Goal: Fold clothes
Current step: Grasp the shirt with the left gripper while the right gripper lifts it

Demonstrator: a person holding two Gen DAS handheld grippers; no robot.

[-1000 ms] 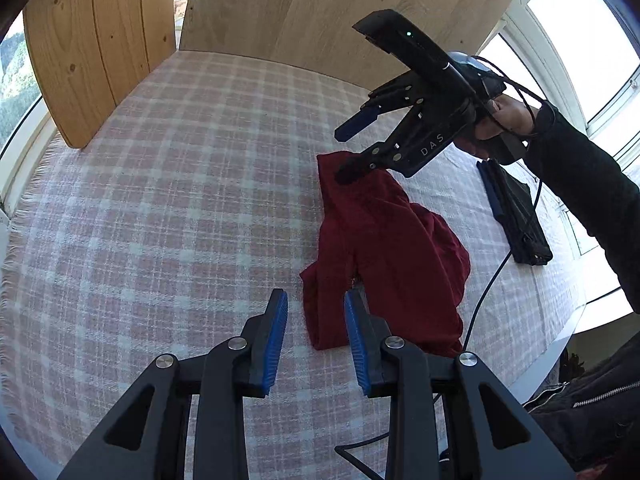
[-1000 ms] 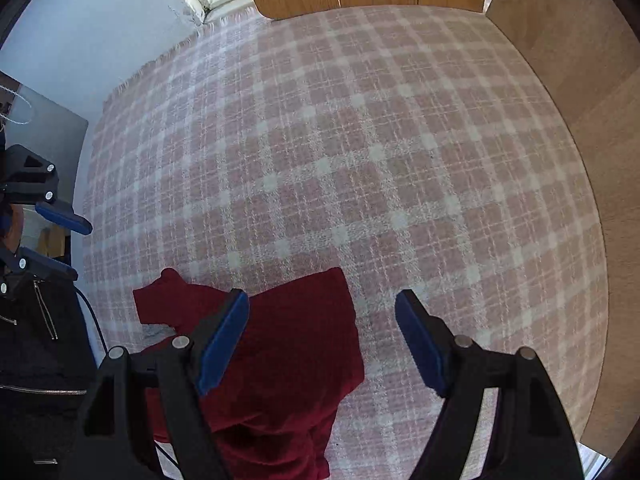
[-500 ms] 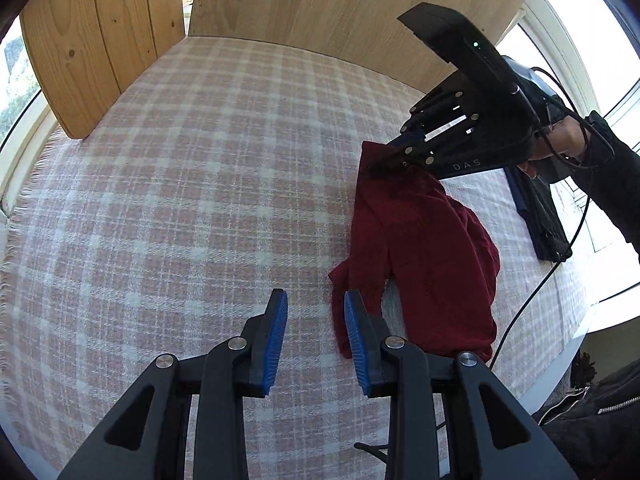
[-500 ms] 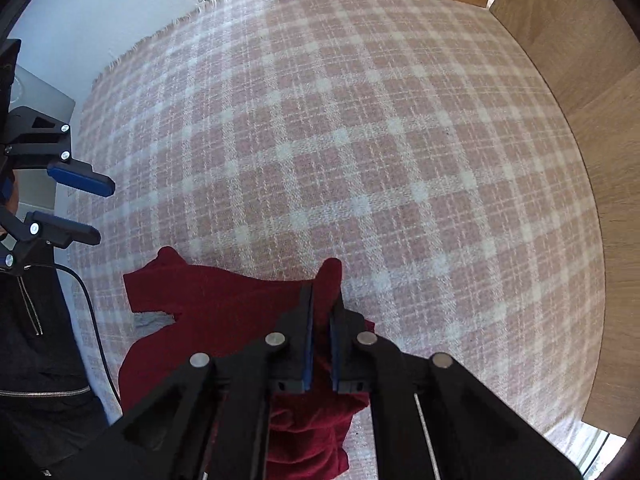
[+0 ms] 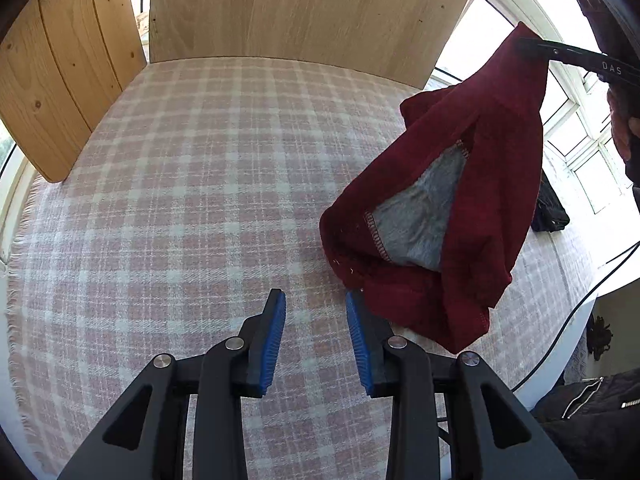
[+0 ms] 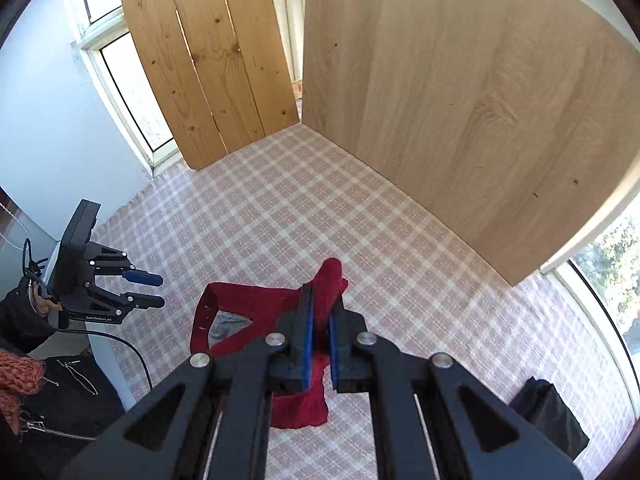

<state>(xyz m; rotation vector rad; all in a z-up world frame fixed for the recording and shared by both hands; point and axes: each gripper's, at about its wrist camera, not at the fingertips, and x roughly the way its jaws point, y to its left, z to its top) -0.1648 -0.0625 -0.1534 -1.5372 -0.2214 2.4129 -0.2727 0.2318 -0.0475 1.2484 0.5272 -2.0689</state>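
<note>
Left wrist view first: a pink and white checked cloth (image 5: pixel 192 208) covers the whole tabletop, and two pale wooden boards (image 5: pixel 288 12) stand upright along its far edge, with bright windows behind them. A dark red garment (image 5: pixel 496 184) hangs to the right of centre. Its top edge is pinched high up by my right gripper (image 5: pixel 532 46), which reaches in from the upper right, and its lower folds sag down to rest on the cloth. Part of the garment's grey inner side (image 5: pixel 420 216) shows through an opening edged with stitching. A dark folded item (image 5: pixel 550 208) lies farther right, near the window. My left gripper (image 5: pixel 316 340) is low in the foreground, its blue pads set a moderate gap apart and holding nothing; the right-hand pad sits just beside the garment's lowest fold.

Right wrist view: the right gripper (image 6: pixel 319 322) has its blue pads closed narrowly on a bunched ridge of the dark red garment (image 6: pixel 256 304), which pokes up between the pads and trails down below them. The left gripper (image 6: pixel 152 290) appears at the left edge, parted and empty, held by a person in a black jacket (image 6: pixel 60 400).
</note>
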